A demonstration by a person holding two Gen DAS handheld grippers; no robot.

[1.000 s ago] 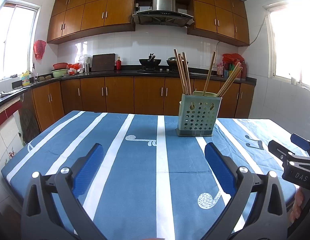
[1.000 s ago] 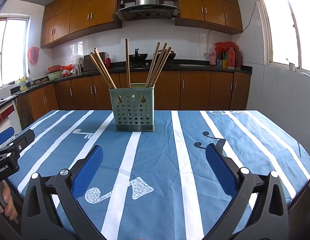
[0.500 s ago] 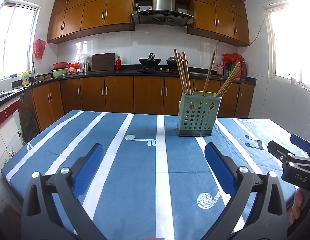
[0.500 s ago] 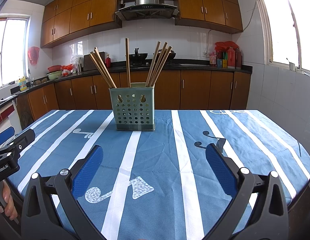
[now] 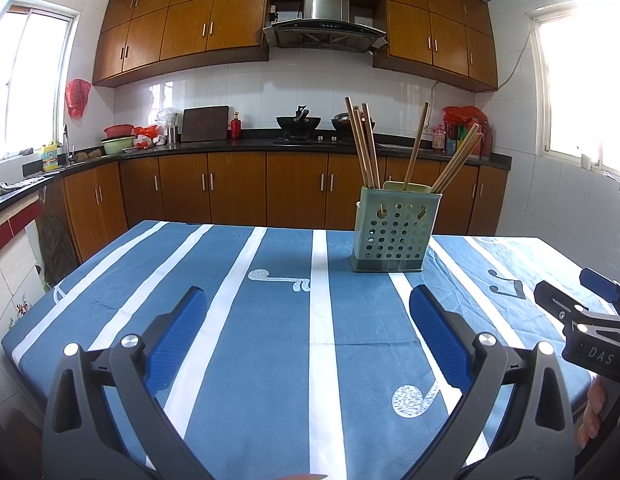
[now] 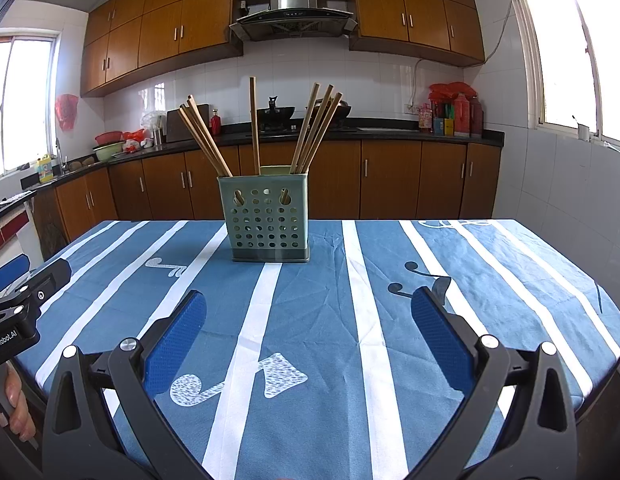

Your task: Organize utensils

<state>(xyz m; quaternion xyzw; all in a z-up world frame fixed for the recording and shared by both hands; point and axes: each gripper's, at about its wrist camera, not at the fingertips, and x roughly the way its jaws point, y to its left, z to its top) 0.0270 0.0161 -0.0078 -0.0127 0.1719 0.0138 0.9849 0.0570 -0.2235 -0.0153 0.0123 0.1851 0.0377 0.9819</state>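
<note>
Chopsticks of pale wood point(image 6: 310, 132), fanned in three loose clusters, stand upright in a pale green perforated plastic utensil caddy point(image 6: 268, 218) on a table draped in a blue cloth with white stripes point(image 6: 390, 300), in a kitchen lined with brown wooden cabinets. The left gripper point(image 5: 307, 326) and the right gripper point(image 6: 308, 328), both black with blue pads, hang near the table's front edge, well short of the caddy, each with its fingers spread wide and holding nothing. The caddy sits ahead and to the right of the left gripper, and ahead and slightly left of the right one. No loose utensil shows on the cloth around the caddy, so the sorting looks either finished or not yet begun; from these views alone it cannot be settled which.
</note>
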